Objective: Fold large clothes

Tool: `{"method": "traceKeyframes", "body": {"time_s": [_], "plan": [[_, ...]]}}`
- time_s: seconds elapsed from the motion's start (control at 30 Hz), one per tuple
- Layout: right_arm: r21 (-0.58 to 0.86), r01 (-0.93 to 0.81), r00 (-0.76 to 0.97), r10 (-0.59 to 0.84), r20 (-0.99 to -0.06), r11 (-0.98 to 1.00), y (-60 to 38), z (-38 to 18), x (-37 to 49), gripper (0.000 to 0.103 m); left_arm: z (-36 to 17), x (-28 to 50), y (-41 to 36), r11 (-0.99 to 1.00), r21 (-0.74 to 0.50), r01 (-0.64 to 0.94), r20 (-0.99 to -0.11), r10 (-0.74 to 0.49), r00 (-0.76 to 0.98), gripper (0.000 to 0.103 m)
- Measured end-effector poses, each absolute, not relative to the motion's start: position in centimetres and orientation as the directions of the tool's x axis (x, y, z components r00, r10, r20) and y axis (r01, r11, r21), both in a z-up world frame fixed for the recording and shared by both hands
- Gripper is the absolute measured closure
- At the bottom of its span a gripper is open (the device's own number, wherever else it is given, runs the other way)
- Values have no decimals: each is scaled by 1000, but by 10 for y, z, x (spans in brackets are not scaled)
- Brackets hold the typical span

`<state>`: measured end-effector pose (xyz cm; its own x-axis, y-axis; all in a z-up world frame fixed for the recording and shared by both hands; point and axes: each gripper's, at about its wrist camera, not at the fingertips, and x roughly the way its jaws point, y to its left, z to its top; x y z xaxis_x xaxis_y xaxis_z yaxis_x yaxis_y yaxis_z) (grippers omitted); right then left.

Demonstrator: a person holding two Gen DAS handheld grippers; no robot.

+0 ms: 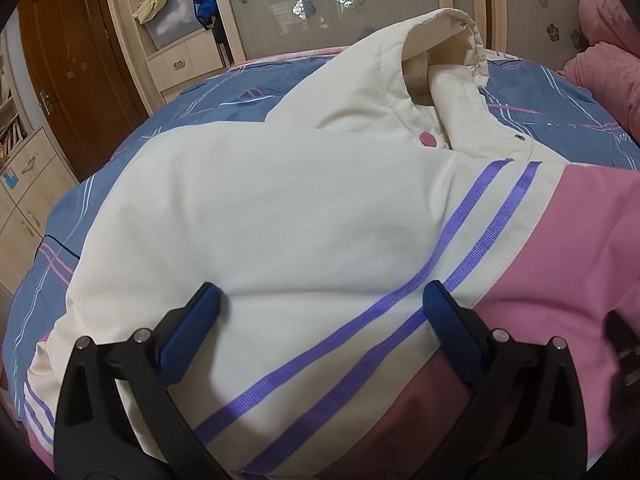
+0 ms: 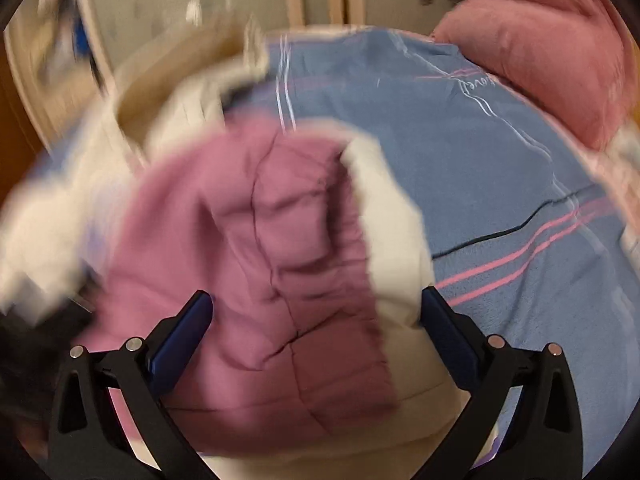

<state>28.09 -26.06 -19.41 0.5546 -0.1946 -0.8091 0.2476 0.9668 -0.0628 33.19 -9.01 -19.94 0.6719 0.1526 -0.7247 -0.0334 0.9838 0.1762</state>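
Though rumpled, jacket (image 1: 280, 208) hood-end away

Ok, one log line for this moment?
jacket spread on bed | left hand-held gripper open above it | right hand-held gripper open, view blurred

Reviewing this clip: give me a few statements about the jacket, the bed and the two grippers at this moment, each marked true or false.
1. The jacket lies on a blue bedspread. True.
2. The left gripper is shut on a sleeve. False: its jaws stand wide open over the white cloth.
3. Two purple stripes run across the jacket. True.
4. The hood is bright red. False: it is cream white.
5. The right gripper is open. True.
6. The right wrist view is sharp. False: it is blurred.
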Motion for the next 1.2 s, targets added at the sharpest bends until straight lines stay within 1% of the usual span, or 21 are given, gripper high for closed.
{"method": "traceKeyframes", "body": {"time_s": [0.07,0.2,0.27,0.33,0.37,0.43,0.5,0.57,0.6,0.63,0.7,0.77,0.8,0.83,0.9,0.93,1.0,1.03,1.07,1.2], "plan": [[-89,253,564,-222,-796,963,-255,-189,279,1,-199,332,-91,983,180,-34,-725,156,671,2],[-40,252,559,-179,-810,967,-263,-192,279,1,-192,329,-87,986,158,-47,-715,148,683,2],[-40,250,559,-178,-810,967,-263,-191,279,1,-181,320,-82,983,153,-105,-684,181,707,2],[-43,250,559,-181,-809,967,-263,-192,279,1,-165,304,-75,984,127,-128,-631,180,755,2],[-43,250,558,-180,-810,967,-264,-192,280,1,-159,295,-71,980,138,-142,-623,198,757,2],[-42,250,556,-179,-811,967,-264,-192,280,1,-155,285,-64,975,156,-159,-638,222,737,2],[-43,251,557,-181,-811,967,-263,-193,280,1,-156,274,-50,979,128,-158,-663,203,720,2],[-44,249,558,-180,-810,967,-264,-192,280,1,-172,275,-37,982,109,-155,-732,185,655,2],[-40,248,561,-177,-809,968,-264,-191,280,1,-187,282,-31,986,98,-133,-781,159,604,2],[-25,258,570,-173,-803,966,-265,-185,277,1,-195,286,-31,987,110,-116,-791,157,591,2],[22,291,639,-178,-748,956,-268,-168,262,1,-196,287,-32,986,125,-112,-774,167,611,2],[90,262,772,-153,-617,961,-264,-137,236,1,-196,287,-32,985,119,-129,-768,173,617,2],[79,249,796,-157,-585,965,-260,-129,230,1,-197,286,-33,984,121,-132,-762,177,622,2],[24,236,809,-182,-558,972,-250,-122,226,1,-198,285,-33,983,123,-134,-757,180,628,2],[-38,199,800,-185,-571,979,-239,-127,231,1,-198,282,-33,983,119,-137,-748,179,639,2],[-52,172,782,-168,-601,984,-234,-137,238,1,-198,281,-33,983,118,-138,-745,180,642,2],[-68,168,703,-168,-691,983,-231,-161,255,1,-198,280,-31,982,122,-141,-743,185,644,2],[-84,171,626,-175,-760,982,-230,-178,266,1,-198,280,-32,982,124,-141,-742,186,644,2],[-93,169,591,-176,-787,981,-231,-186,271,1,-198,280,-32,982,124,-142,-742,186,644,2],[-30,166,595,-124,-794,986,-241,-182,271,1,-199,277,-34,981,129,-143,-737,192,648,2]]}}
